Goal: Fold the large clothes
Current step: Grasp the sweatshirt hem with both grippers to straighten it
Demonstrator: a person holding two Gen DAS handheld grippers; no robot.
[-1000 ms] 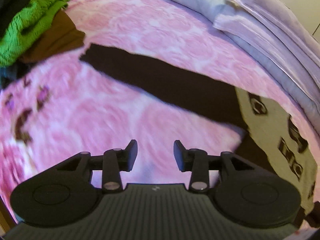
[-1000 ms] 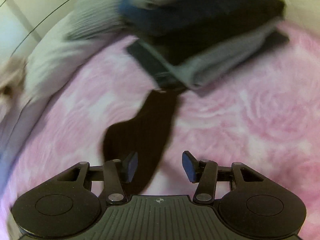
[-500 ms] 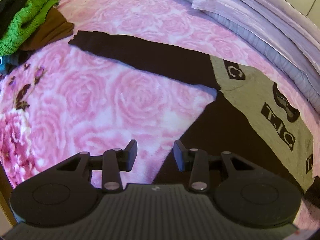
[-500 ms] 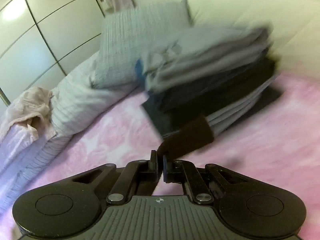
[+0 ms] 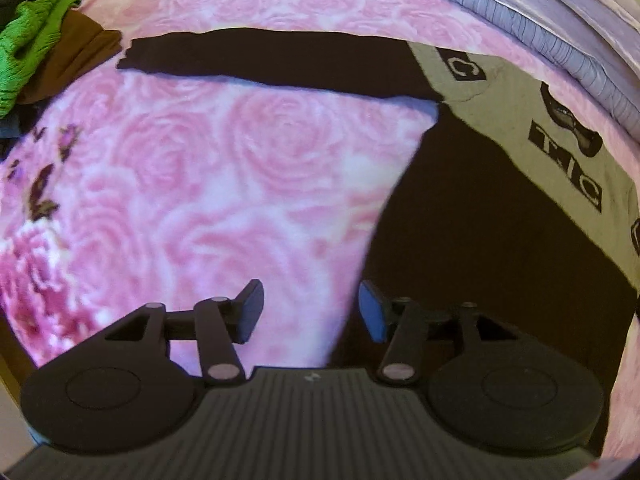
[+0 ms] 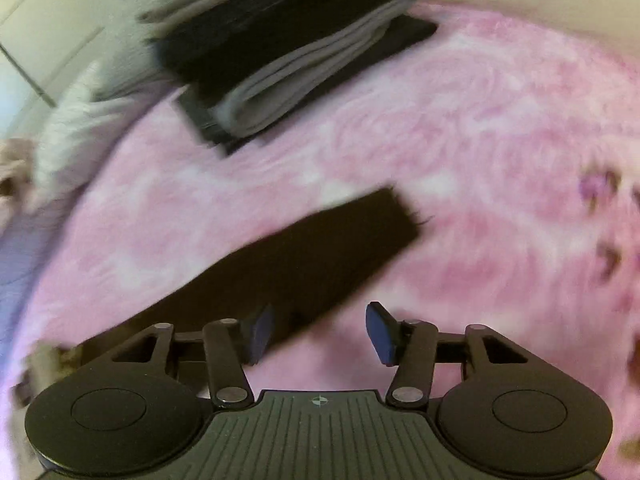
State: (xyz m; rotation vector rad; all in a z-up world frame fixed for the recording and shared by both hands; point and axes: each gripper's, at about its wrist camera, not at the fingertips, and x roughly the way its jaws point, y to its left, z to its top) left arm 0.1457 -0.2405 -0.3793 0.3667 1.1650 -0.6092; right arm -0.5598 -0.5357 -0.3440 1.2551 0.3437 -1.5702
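— Where's the garment?

— The dark shirt [image 5: 480, 240] lies flat on the bed's pink rose bedspread [image 5: 240, 184]. Its grey printed panel [image 5: 532, 128] sits toward two o'clock in the left view, and one sleeve [image 5: 280, 60] stretches straight out toward eleven o'clock.

— And the other sleeve?

— In the right view, the other sleeve [image 6: 304, 264] lies across the bedspread, its cuff pointing toward one o'clock.

— The tools?

— The left tool [image 5: 310, 312] hangs with its fingers spread apart, right at the shirt's side edge, holding nothing. The right tool [image 6: 318, 334] is also spread wide and empty, just above the sleeve; its left finger overlaps the dark cloth, though I can't tell if it touches.

— Anything around?

— A folded stack of clothes [image 6: 288, 60] at twelve o'clock beyond the right sleeve. A green and brown pile [image 5: 44, 52] at ten o'clock past the left cuff. Lilac pillows [image 5: 560, 20] along the top right.
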